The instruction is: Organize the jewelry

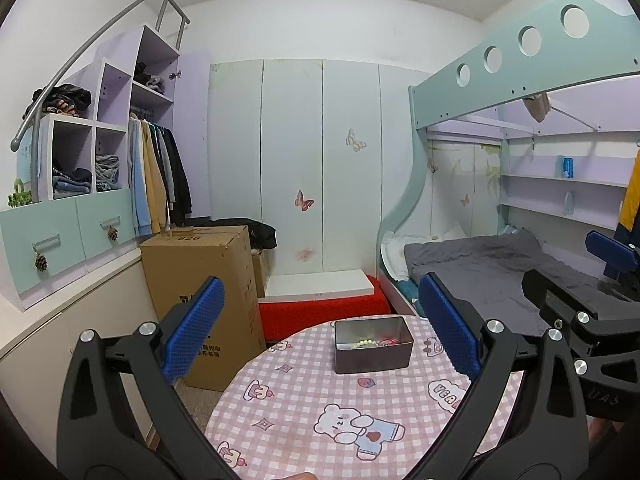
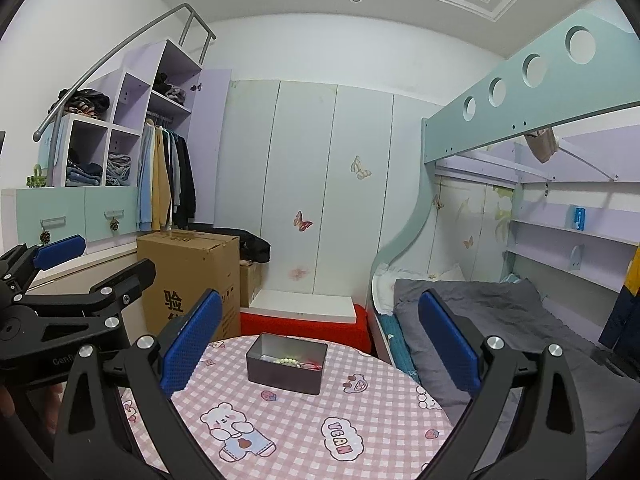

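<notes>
A dark metal tin (image 1: 373, 346) stands at the far side of a round table with a pink checked cloth (image 1: 304, 396). Inside it lie a pale bead bracelet (image 1: 366, 343) and a red string piece (image 1: 390, 340). The tin also shows in the right wrist view (image 2: 286, 364), with the beads (image 2: 289, 360) in it. My left gripper (image 1: 320, 320) is open and empty, held above the table short of the tin. My right gripper (image 2: 320, 340) is open and empty, also short of the tin. Each gripper shows at the edge of the other's view.
A cardboard box (image 1: 204, 280) stands left of the table. A red bench (image 1: 320, 312) with a white board on it sits behind the table. A bunk bed with a grey blanket (image 1: 500, 264) is at the right. A wardrobe with hanging clothes (image 1: 156, 172) is at the left.
</notes>
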### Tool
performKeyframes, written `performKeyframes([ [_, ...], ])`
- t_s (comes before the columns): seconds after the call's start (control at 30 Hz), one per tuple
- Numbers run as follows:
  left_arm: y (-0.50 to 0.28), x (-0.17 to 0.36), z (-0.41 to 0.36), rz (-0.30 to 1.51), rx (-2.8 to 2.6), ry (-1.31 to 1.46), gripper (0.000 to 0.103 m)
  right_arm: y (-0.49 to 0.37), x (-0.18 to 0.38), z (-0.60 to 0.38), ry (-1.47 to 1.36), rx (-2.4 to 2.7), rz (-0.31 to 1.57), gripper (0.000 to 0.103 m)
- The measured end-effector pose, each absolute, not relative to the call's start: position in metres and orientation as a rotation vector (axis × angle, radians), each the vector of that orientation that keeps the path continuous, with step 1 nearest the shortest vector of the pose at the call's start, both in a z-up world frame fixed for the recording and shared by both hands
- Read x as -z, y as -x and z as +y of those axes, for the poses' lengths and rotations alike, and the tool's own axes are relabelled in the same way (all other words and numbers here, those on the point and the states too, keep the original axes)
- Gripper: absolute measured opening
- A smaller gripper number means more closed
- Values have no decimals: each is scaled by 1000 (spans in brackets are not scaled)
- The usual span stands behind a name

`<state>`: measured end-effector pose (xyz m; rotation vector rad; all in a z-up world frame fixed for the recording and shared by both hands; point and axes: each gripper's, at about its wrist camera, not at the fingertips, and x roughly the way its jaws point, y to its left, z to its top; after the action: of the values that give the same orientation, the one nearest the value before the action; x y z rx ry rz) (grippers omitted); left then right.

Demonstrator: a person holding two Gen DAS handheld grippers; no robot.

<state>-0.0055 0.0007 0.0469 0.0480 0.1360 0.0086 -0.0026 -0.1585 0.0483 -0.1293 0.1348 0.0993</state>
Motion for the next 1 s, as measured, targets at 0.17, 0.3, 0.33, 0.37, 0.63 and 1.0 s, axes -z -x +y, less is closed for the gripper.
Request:
performKeyframes([
  [0.17, 6, -46, 0, 131, -8, -46, 96, 3, -49, -157, 145, -87, 127, 95],
  [0.3, 5, -46, 0, 132, -4, -44, 96, 3, -48, -158, 141, -89, 131, 95],
  [0.33, 5, -46, 0, 133, -4, -44, 96, 3, -48, -157, 142, -88, 131, 95],
  [0.37, 6, -46, 0, 132, -4, -43, 96, 3, -48, -157, 143, -87, 131, 95],
  [0.63, 5, -46, -2, 136, -2, -44, 96, 4, -48, -157, 142, -85, 136, 95],
  [1.0, 4, -47, -3, 136, -3, -48, 96, 1, -49, -157, 141, -83, 143, 95],
])
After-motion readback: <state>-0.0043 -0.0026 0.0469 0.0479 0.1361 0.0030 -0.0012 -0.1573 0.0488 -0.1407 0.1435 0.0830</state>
